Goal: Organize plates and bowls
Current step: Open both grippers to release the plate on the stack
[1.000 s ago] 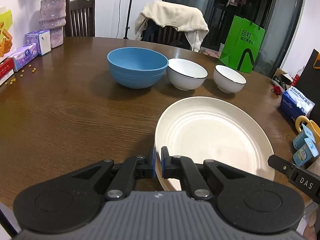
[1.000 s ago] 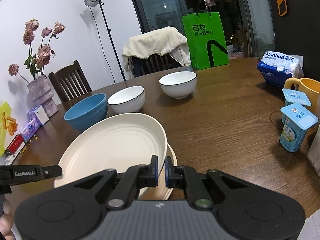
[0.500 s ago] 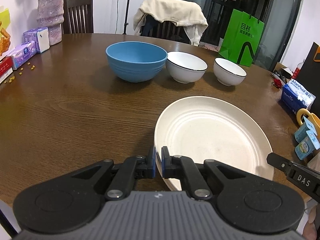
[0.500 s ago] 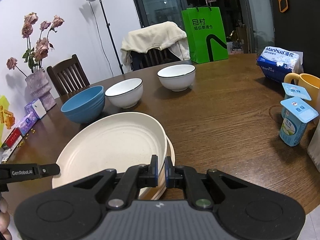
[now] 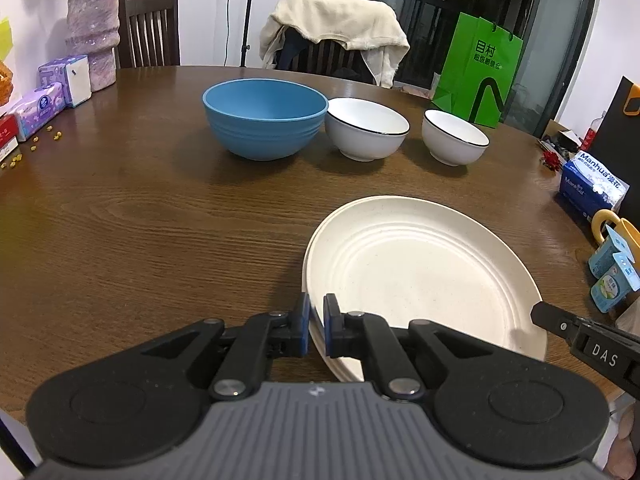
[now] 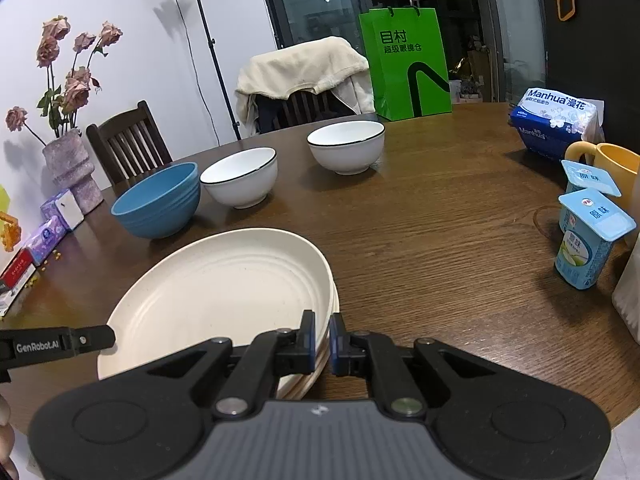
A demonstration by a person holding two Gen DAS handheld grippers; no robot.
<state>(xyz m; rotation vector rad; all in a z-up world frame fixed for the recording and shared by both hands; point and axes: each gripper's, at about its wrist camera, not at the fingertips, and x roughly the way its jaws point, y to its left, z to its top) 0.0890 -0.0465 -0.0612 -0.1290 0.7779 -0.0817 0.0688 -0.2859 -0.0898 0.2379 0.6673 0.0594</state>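
Nearest to the cameras, the left gripper has its blue-padded fingers narrowed onto the left rim of the round cream plate, and the right gripper is clamped in the same way on the opposite rim of this plate, which sits on top of other cream plates on the dark brown wooden table. Farther on the table stand in a row the large blue bowl, the bigger white bowl with black rim just beside it, and the smaller white bowl with black rim a little apart. Behind the table there is a green paper bag.
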